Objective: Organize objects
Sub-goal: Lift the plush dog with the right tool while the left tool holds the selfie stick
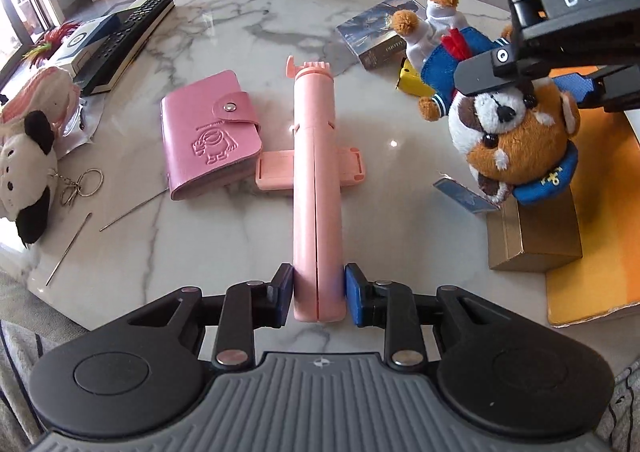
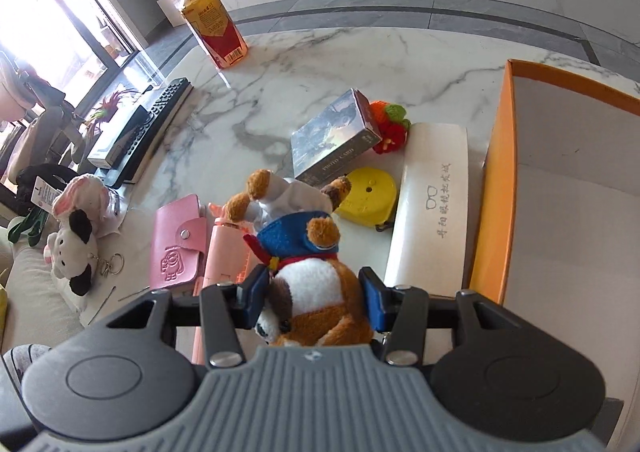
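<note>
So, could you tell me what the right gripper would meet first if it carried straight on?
Probably the yellow round case on the marble table, beyond the plush dog it grips; depth is unclear.

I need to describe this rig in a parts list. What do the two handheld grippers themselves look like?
Both match: the left gripper and right gripper have blue pads on black linkage arms with silver rivets, two round black housings, and a ribbed grey centre plate bearing a small compass-like emblem. Seen from the left wrist, the right gripper's black body carries white letters "DAS".
</note>
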`<state>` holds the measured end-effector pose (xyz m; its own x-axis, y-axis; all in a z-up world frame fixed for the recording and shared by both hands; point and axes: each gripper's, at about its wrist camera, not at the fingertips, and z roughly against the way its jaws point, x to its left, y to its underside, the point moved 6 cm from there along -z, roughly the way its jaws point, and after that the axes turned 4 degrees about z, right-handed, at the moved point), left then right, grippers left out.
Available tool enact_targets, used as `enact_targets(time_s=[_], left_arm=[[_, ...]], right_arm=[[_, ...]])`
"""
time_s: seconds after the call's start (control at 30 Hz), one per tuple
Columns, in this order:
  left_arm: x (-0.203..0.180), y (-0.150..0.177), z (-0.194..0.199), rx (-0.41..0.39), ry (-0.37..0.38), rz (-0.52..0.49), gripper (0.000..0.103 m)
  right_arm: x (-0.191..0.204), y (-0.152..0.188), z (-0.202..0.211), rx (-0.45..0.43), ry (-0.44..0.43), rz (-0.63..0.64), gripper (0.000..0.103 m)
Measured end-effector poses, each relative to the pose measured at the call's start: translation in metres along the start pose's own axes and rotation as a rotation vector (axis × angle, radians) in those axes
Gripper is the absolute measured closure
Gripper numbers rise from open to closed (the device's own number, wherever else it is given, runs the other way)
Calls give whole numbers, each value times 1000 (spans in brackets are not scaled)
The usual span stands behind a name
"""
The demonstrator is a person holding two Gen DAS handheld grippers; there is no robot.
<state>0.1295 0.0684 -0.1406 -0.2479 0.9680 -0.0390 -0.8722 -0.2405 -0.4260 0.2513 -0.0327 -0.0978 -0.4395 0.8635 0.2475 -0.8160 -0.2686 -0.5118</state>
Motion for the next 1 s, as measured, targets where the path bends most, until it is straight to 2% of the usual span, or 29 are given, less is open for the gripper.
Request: enact_targets(time_s=[0.1, 0.2, 0.27, 0.4, 0.47, 0.5, 0.53, 0.63, 0.67, 0.7, 0.73, 0.8, 0.9, 1.0], left_arm=[[-3, -6, 3, -41, -2, -22, 69], [-7, -18, 3, -117, -57, -64, 56], [-9, -23, -4, -108, -83, -79, 53], [-7, -26, -21, -60, -74, -39, 53], [-4, -25, -27, -40, -76, -20, 56], [-2, -24, -26, -49, -56, 4, 66], [-1, -25, -27, -41, -32, 23, 70], [0, -25, -25, -39, -20, 35, 71], [0, -25, -25, -40, -26, 22, 71], [-2, -24, -25, -43, -34, 8, 71], [-2, -24, -24, -45, -37, 5, 71], [-3, -24, -24, -46, -36, 4, 71], [-2, -24, -23, -46, -25, 15, 70], [1, -24, -23, -45, -15, 27, 70]], right_arm=[[-1, 7, 9, -18, -20, -13, 52], [1, 12, 19, -36, -38, -23, 51], [1, 14, 24, -56, -39, -26, 50], [1, 13, 33, -87, -78, -33, 52], [1, 11, 34, -80, -48, -1, 56], [0, 10, 31, -68, -25, 14, 57], [-1, 9, 27, -50, -10, 26, 57], [1, 10, 17, -5, -1, 76, 52], [3, 10, 13, 14, 4, 100, 46], [5, 9, 9, 35, 9, 121, 34], [6, 7, 5, 40, 25, 138, 32], [11, 3, -3, 56, 71, 181, 32], [17, 0, -22, 141, 23, 190, 32], [19, 1, -42, 198, 55, 193, 36]])
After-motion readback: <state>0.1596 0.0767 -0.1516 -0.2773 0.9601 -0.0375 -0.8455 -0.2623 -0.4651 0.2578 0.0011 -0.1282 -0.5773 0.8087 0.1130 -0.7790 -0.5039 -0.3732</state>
